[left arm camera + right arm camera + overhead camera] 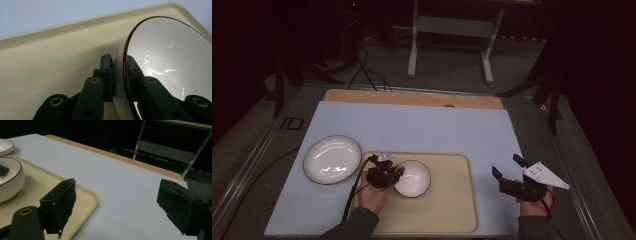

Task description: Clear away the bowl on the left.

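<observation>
Now, bowl (170, 57) rim pinched in left gripper (119, 67), over tray (50, 57)

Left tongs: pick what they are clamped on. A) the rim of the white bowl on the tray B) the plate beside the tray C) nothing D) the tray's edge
A: the left tongs pinch the rim of the white bowl, which sits on the tray.

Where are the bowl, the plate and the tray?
bowl (414, 178): high view, white inside of it.
plate (332, 159): high view, middle of its white face.
tray (452, 210): high view, bare beige floor right of the bowl.
</observation>
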`<state>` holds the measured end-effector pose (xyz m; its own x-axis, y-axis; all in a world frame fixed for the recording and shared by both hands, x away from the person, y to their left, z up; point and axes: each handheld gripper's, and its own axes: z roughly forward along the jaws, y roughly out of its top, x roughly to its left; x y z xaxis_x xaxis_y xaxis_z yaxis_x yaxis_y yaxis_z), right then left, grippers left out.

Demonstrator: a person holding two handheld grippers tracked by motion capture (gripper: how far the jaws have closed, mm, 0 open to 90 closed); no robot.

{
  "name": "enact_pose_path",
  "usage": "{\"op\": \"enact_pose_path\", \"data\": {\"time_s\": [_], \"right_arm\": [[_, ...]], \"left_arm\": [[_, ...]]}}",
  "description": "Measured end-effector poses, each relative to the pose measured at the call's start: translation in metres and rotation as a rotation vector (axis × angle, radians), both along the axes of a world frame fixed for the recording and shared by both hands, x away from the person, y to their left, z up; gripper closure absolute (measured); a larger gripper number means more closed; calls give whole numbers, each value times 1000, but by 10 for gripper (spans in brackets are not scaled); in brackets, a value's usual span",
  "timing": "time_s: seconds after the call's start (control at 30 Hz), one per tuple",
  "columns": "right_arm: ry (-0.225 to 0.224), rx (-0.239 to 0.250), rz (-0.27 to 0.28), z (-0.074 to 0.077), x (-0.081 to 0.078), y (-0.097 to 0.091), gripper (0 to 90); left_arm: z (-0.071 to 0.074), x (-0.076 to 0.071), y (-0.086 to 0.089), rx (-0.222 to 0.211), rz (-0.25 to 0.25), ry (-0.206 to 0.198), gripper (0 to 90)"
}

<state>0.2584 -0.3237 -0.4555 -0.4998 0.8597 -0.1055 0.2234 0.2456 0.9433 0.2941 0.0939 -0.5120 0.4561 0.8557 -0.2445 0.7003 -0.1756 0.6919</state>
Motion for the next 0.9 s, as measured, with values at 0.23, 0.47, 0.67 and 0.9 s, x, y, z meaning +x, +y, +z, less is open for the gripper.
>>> {"op": "enact_pose_path", "data": {"time_s": [0.23, 0.47, 0.67, 0.9], "right_arm": [[0, 0, -1, 0, 0, 0, 152], [-1, 3, 0, 0, 0, 0, 152], [-2, 3, -1, 0, 0, -1, 152], [-3, 4, 0, 1, 0, -1, 152]], "left_arm": [[4, -3, 0, 72, 23, -58, 707], [19, -7, 8, 80, 43, -118, 592], [33, -11, 23, 79, 72, -156, 537], [47, -15, 42, 58, 99, -201, 491]]}}
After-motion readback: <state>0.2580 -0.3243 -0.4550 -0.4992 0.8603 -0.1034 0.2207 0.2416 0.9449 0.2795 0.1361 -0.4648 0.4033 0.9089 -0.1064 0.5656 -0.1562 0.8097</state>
